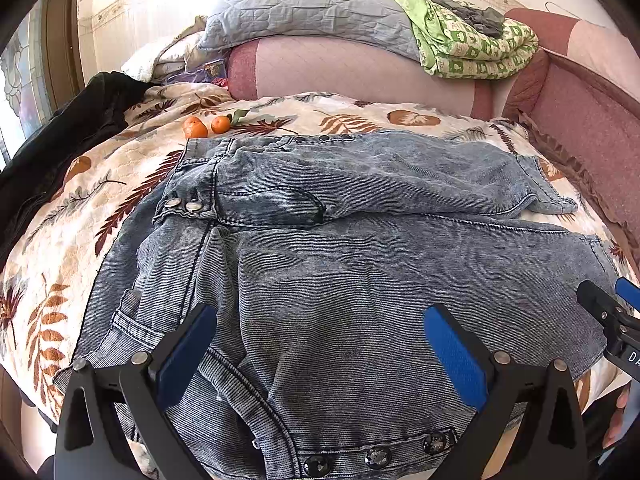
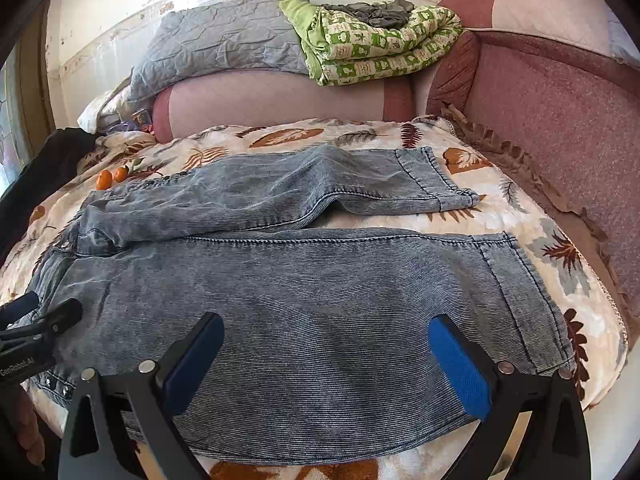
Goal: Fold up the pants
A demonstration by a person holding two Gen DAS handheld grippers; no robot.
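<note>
A pair of faded blue denim pants point(image 1: 340, 248) lies spread flat on a leaf-patterned bedspread point(image 1: 60, 216), waist to the left, both legs running right. My left gripper point(image 1: 320, 356) is open and empty, hovering over the waist and hip part near the front edge. My right gripper point(image 2: 326, 364) is open and empty over the near leg point(image 2: 320, 292). The far leg point(image 2: 320, 192) lies behind it, cuff to the right. Each gripper shows at the side of the other's view: the right one point(image 1: 612, 312) and the left one point(image 2: 40, 320).
Two oranges point(image 1: 206, 126) sit on the bedspread just behind the waistband. A dark garment point(image 1: 60, 140) lies at the far left. A grey pillow point(image 1: 304, 8) and a green folded blanket point(image 1: 468, 44) rest on the pink headboard bolster point(image 1: 360, 76). A pink padded side point(image 2: 560, 120) rises on the right.
</note>
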